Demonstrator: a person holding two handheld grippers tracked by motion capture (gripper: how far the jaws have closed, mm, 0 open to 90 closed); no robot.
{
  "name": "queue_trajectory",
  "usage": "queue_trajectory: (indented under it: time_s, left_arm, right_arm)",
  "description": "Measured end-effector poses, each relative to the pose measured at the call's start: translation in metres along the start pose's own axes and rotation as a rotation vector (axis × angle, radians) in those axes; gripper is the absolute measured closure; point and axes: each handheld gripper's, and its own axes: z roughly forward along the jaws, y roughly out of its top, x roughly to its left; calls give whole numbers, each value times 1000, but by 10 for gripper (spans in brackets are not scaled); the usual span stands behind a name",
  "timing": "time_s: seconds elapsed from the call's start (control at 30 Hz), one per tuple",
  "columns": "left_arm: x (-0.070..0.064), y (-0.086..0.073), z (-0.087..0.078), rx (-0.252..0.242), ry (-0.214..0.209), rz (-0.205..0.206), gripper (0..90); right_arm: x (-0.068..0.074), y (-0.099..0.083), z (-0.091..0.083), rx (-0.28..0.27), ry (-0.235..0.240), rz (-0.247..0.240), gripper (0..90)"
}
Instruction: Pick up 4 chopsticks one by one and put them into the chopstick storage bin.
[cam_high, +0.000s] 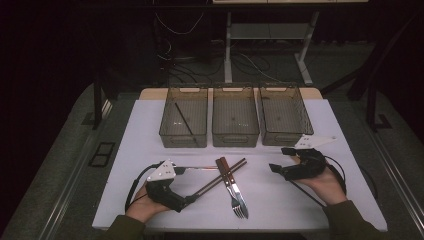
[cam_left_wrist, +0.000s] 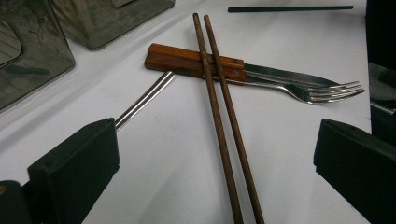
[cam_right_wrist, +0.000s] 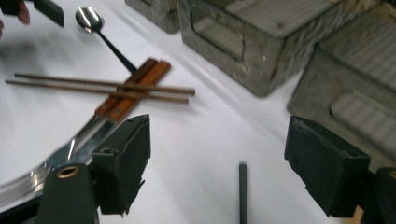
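Both claws gape wide, empty. The left claw (cam_left_wrist: 215, 163) straddles the brown wooden chopsticks (cam_left_wrist: 224, 126) at frame centre; closing off-centre could roll one loose across the wooden-handled fork (cam_left_wrist: 261, 79).

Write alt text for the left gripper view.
Two brown chopsticks lie crossed over a wooden-handled knife and fork on a white table, between the left gripper's open black jaws. A steel spoon handle and grey bins sit left.

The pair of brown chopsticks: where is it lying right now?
In the high view the brown chopsticks lie diagonally at the table's centre, crossing over the wooden handles of the knife and fork, just right of the left gripper.
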Motion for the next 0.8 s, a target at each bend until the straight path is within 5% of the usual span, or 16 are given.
queue_trajectory:
  time_s: [0.5,0.8]
  left_arm:
    - [0,0,0,8,3,1,0]
    - [0,-1,0,8,3,1,0]
  right_arm:
    - [-2,-43,-34,30,14,40,372]
    - [-9,-67,-49,58,-26,75,417]
